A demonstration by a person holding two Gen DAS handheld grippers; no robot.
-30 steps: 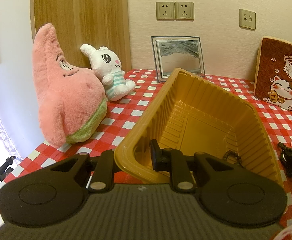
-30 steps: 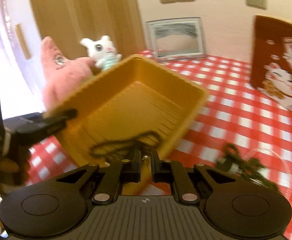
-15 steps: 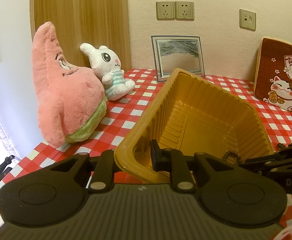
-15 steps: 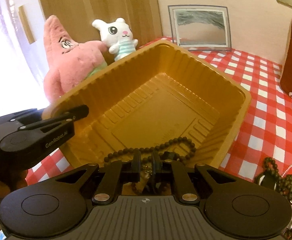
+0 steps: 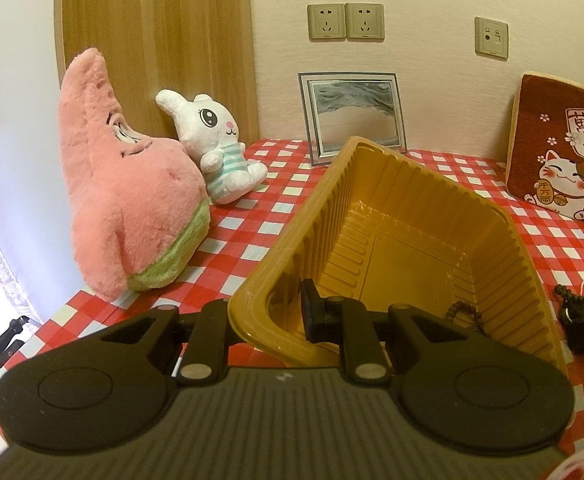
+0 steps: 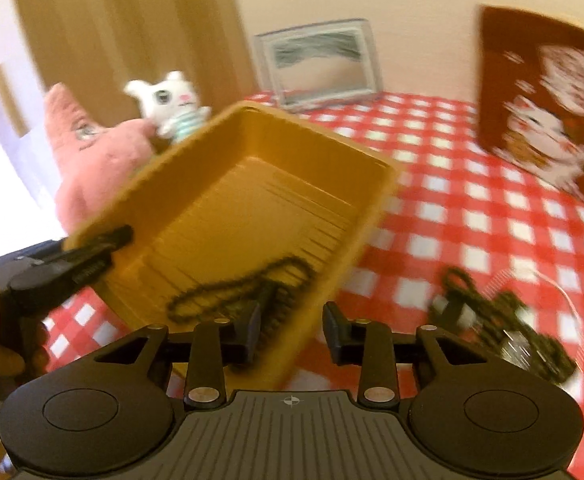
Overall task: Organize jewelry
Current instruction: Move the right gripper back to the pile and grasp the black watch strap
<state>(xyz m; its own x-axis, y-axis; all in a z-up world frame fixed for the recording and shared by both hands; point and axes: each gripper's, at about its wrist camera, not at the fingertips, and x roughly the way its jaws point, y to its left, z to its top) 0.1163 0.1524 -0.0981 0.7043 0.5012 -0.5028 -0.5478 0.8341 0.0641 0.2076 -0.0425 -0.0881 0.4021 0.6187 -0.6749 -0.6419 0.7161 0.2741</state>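
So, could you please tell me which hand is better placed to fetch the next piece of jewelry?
The right. Its tool is open and empty, near the bead pile on the checkered tablecloth. The left tool is shut on the yellow tray's rim.

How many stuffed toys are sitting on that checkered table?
2. The pink starfish plush leans by the wooden panel at the table's left edge, and the white bunny plush sits just beside it, toward the back wall. Others could be out of view.
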